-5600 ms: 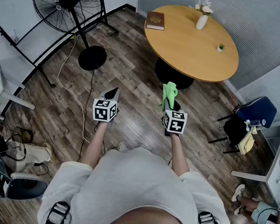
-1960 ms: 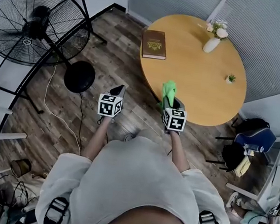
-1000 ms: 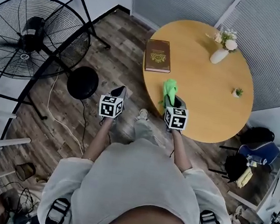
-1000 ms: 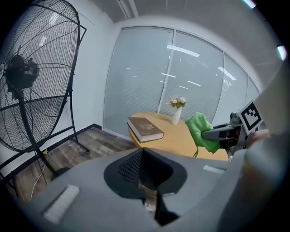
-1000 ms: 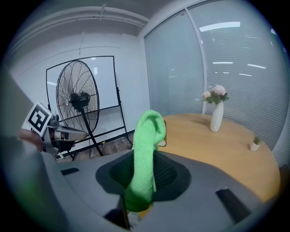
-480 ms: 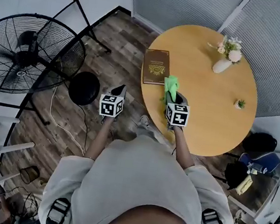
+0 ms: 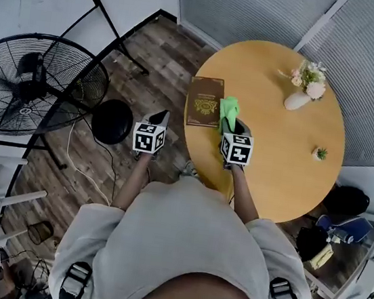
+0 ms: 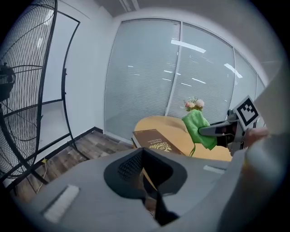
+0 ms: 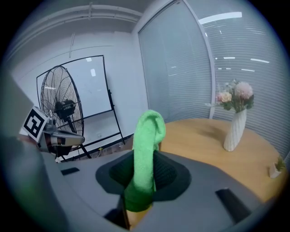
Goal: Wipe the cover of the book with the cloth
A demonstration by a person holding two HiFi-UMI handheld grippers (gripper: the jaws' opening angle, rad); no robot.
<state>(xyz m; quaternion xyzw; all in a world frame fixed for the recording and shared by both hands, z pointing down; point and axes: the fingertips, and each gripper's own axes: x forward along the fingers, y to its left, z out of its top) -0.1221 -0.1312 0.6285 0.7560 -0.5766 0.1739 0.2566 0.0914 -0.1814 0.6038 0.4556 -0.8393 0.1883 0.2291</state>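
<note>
closer than a second ago: right hand-held gripper (image 7: 234, 126), clamped on cloth (image 7: 229, 108), now hangs just beside book (image 7: 205, 101) at surface (image 7: 275, 157) edge; left hand-held gripper (image 7: 159, 117) closed, empty. wiping can likely begin.

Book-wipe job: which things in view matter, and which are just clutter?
In the job:
book
green cloth
right gripper, shut on the cloth

Just lying about:
vase of flowers
small plant
fan
left gripper, shut, empty
</note>
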